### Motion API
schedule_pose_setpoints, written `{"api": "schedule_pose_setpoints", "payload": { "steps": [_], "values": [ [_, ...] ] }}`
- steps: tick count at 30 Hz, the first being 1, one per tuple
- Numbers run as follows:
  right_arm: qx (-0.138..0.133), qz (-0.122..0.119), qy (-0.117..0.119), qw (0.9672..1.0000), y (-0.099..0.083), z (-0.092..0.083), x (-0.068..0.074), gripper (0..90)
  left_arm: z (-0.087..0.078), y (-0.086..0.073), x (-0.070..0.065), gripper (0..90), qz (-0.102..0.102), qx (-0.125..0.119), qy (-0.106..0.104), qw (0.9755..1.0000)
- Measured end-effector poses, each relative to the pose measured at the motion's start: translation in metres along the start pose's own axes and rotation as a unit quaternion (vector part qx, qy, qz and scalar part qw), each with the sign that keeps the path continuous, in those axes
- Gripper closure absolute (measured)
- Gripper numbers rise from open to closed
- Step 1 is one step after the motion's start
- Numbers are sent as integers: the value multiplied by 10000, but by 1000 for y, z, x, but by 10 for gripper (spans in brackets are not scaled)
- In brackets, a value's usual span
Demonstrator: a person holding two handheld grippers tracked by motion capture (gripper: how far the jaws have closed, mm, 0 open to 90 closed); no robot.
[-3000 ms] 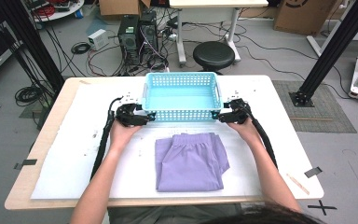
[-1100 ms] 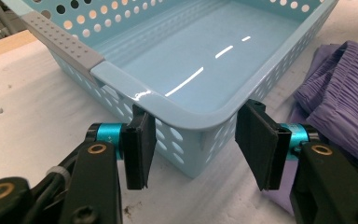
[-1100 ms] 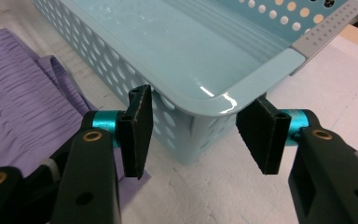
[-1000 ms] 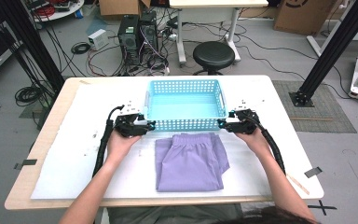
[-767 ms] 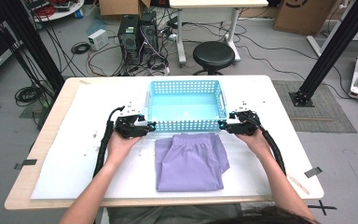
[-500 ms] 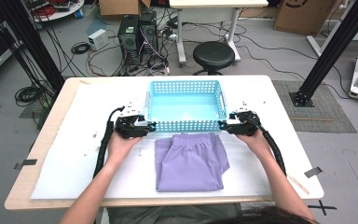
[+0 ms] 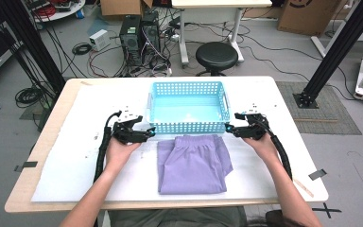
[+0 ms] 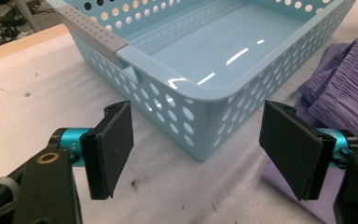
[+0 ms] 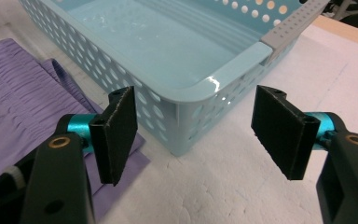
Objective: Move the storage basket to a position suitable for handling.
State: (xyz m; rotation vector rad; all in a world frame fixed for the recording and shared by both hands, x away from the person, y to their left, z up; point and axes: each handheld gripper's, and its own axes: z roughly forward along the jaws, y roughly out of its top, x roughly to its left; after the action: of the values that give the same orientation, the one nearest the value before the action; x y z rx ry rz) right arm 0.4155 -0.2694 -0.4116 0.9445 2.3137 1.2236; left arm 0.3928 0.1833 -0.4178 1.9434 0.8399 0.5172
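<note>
A light blue perforated basket (image 7: 189,126) stands empty on the white table cover, and a folded purple garment (image 7: 192,163) lies just in front of it. My left gripper (image 7: 147,134) is at the basket's near left corner and my right gripper (image 7: 230,128) at its near right corner. Both have just been opening their jaws. In the left gripper view the basket's corner (image 8: 168,107) stands between the spread pads of the left gripper (image 8: 200,140), untouched. In the right gripper view the corner (image 9: 186,116) stands likewise inside the right gripper (image 9: 198,128). The garment (image 8: 345,93) (image 9: 18,107) lies beside each.
The white cover (image 7: 75,161) has bare room left and right of the garment. The wooden table edge (image 7: 42,142) runs around it. Cables trail from both grippers along the forearms. A stool (image 7: 216,56) and computers stand on the floor beyond the table.
Since three seconds ago the basket and both hands have shifted slightly toward the garment. Over the last second the basket and hands stay in place.
</note>
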Motion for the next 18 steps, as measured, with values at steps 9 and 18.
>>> {"api": "schedule_pose_setpoints", "payload": {
  "steps": [9, 18],
  "values": [
    [-218, 32, -121, 9997, -8, -16, 16, 309, -19, -9, -10, 257, -5, -118, 2, 9999],
    [-377, 162, -239, 9989, -23, -30, 39, 295, -31, -18, -27, 257, -46, -209, -85, 9997]
  ]
}}
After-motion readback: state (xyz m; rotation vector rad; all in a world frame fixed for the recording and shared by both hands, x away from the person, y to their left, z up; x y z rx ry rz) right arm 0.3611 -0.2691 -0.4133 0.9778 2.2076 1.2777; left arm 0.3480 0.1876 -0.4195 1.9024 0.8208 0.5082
